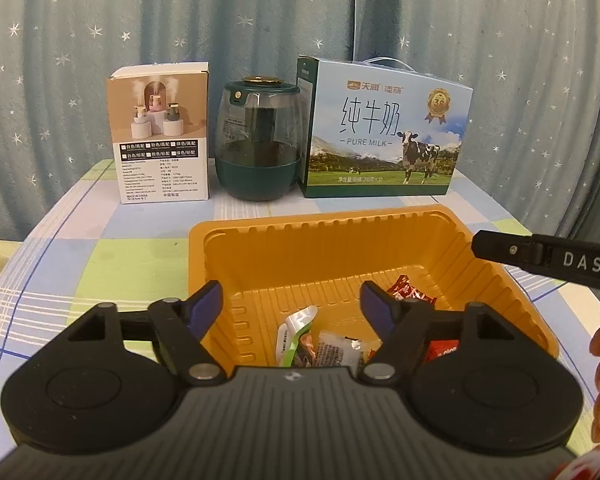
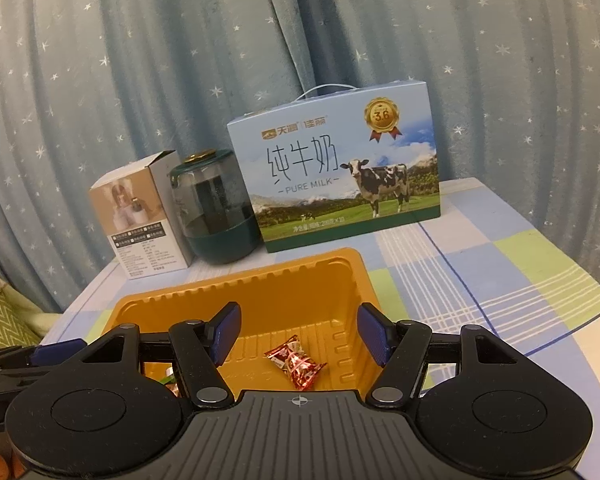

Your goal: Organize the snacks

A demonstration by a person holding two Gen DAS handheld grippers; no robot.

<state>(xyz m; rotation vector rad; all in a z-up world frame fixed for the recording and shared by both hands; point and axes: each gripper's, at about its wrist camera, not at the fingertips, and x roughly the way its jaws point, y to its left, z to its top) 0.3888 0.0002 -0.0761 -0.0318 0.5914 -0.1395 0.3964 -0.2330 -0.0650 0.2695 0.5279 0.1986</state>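
Note:
An orange plastic tray (image 1: 340, 240) sits on the checked tablecloth; it also shows in the right wrist view (image 2: 260, 292). Inside it lie a red wrapped candy (image 1: 410, 290), a white and green packet (image 1: 296, 328), a clear wrapped snack (image 1: 336, 348) and a red packet (image 1: 442, 350). My left gripper (image 1: 294, 306) is open and empty over the tray's near side. My right gripper (image 2: 298, 334) is open and empty above the red candy (image 2: 296, 366). The right gripper's finger reaches in from the right edge of the left wrist view (image 1: 540, 256).
At the back of the table stand a white humidifier box (image 1: 162, 136), a dark green jar-shaped humidifier (image 1: 258, 140) and a blue milk carton box (image 1: 384, 128). A starred curtain hangs behind. The table edge falls away at the left.

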